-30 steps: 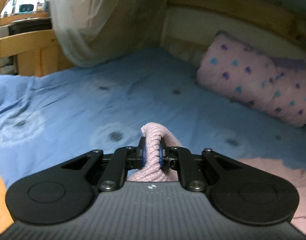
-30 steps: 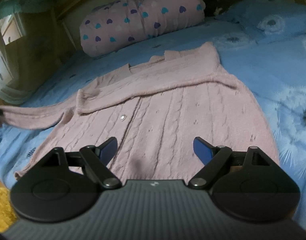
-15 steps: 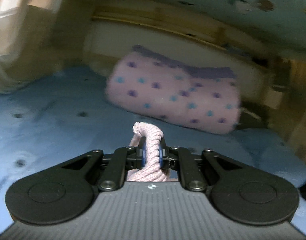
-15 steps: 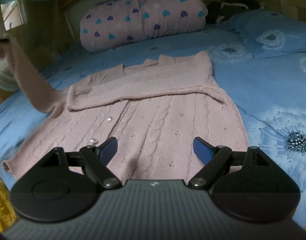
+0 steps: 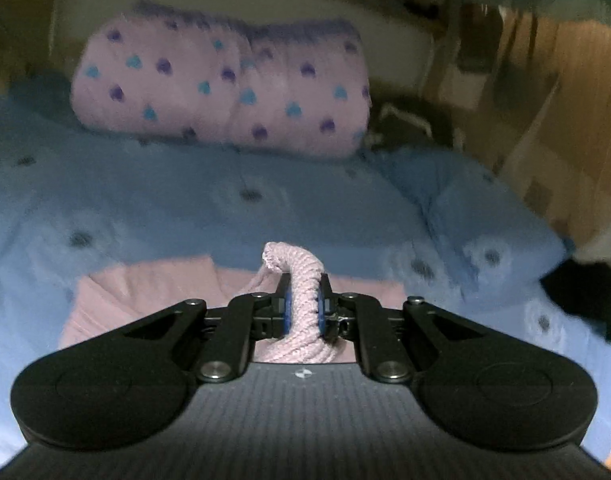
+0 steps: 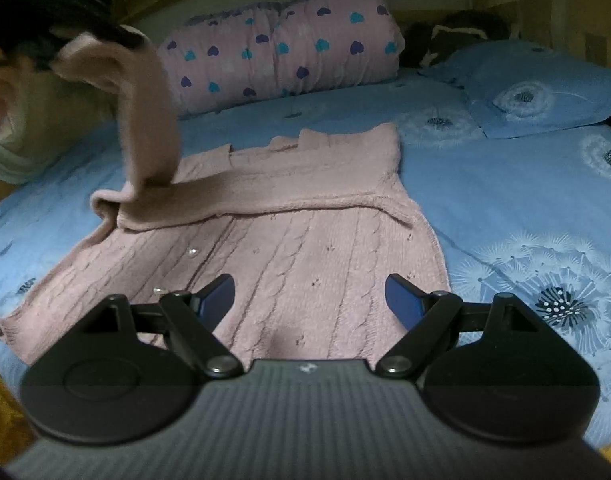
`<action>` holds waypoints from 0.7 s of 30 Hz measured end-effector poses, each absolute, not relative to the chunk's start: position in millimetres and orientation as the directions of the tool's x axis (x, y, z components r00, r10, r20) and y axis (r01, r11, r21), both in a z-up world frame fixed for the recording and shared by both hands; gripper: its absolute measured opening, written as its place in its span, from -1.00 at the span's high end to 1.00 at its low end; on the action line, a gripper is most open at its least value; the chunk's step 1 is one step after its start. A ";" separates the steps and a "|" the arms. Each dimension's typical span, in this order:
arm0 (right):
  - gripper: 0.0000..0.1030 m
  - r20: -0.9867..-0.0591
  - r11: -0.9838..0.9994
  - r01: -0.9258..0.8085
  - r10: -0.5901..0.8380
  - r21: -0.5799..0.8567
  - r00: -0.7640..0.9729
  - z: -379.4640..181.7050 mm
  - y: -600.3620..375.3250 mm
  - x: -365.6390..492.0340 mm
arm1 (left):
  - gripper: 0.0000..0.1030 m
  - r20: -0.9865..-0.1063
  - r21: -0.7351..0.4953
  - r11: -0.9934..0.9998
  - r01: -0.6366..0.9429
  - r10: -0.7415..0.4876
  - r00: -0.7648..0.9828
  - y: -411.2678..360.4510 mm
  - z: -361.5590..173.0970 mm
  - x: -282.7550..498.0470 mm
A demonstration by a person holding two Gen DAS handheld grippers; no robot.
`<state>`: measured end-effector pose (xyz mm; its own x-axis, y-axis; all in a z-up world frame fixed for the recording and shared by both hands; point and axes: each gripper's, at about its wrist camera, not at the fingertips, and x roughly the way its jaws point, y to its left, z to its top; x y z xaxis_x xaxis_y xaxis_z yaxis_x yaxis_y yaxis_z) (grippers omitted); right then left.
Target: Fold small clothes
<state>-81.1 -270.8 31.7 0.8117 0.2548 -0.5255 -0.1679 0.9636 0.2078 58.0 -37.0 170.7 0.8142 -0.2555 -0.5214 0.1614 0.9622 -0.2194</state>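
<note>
Right wrist view: the pink cardigan [image 6: 289, 248] lies flat on the blue bed [image 6: 505, 200], its left sleeve [image 6: 145, 112] lifted high by the left claw [image 5: 304, 312], clenched on the cuff. The right claw [image 6: 310, 300] hovers released over the near hem. The sleeve could land bunched (knit slips easily) if dropped early. Only this view shows the whole garment; the left view shows the grip itself, and the heart-print bolster [image 5: 225, 84] beyond.

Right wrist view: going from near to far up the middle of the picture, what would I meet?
Right gripper with its fingers apart → pink knitted cardigan lying flat → folded sleeve across its chest → blue dandelion-print bedsheet → pink heart-print bolster at the headboard.
</note>
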 end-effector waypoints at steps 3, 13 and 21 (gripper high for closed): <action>-0.63 -0.521 0.960 -0.173 0.266 0.221 0.811 30.2 -273.4 -81.5 | 0.74 -0.569 -0.200 0.964 0.173 -0.258 0.781 -58.2 138.2 73.3; -0.63 -0.559 0.959 -0.161 0.267 0.232 0.785 19.5 -277.4 -80.3 | 0.33 -0.686 -0.123 0.964 0.235 -0.254 0.682 -100.7 80.9 85.9; -0.63 -0.573 0.965 -0.159 0.252 0.207 0.780 28.9 -280.8 -84.2 | -0.25 -0.740 -0.047 0.984 0.171 -0.149 0.656 -77.4 84.6 48.6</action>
<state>-84.2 -280.8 28.9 0.7798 0.2516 -0.5732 -0.1590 0.9652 0.2075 48.6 -77.4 84.6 0.6560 -0.1490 -0.7399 0.1711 0.9842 -0.0466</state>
